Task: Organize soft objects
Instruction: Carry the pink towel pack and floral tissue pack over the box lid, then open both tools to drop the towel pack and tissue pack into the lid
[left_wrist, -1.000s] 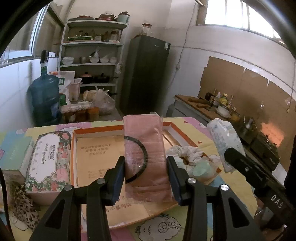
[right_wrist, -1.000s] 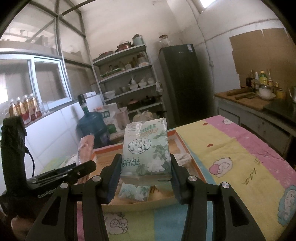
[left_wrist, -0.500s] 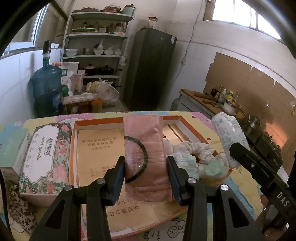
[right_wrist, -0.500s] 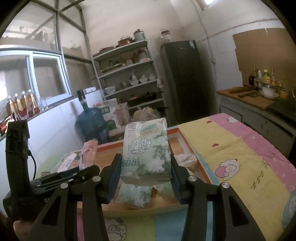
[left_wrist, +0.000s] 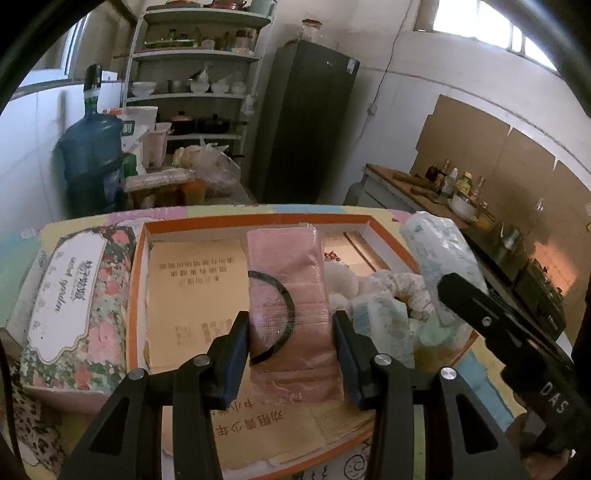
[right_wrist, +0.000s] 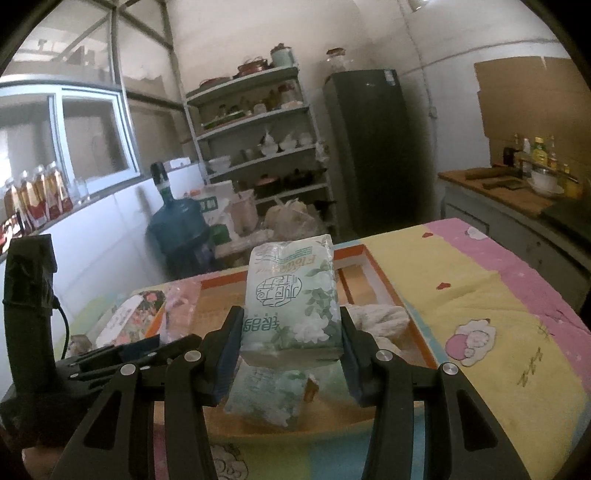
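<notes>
We see the left gripper (left_wrist: 291, 350) closed on a pink plastic packet (left_wrist: 290, 295), its two black fingers pressing the packet's lower sides. The packet stands upright between them and carries a black ring (left_wrist: 275, 314) on its front. It hangs above the orange-rimmed box (left_wrist: 258, 220), over the brown paper sheet (left_wrist: 192, 280) that lines the box floor. The gripper points level and forward across the bench (right_wrist: 517, 332), toward the far rim of the box.

The right gripper (right_wrist: 291, 350) is likewise clamped on a green-and-white tissue pack (right_wrist: 291, 295), held upright with its printed face toward the camera. It hovers above the near end of the same box, over a second tissue pack (right_wrist: 269, 395) lying inside. From the left wrist view the right gripper (left_wrist: 491, 317) reaches in from the right side, with its pack raised over the box's right edge.

Inside the box, on the right, lies a bundle of white cloth (left_wrist: 391, 284), beside the lying pack. Outside the box, touching its left wall, rests a floral tissue box (left_wrist: 74, 302). A leopard-print cloth (left_wrist: 29, 424) lies at the near left corner of the bench. The bench wears a pastel cartoon cloth.
</notes>
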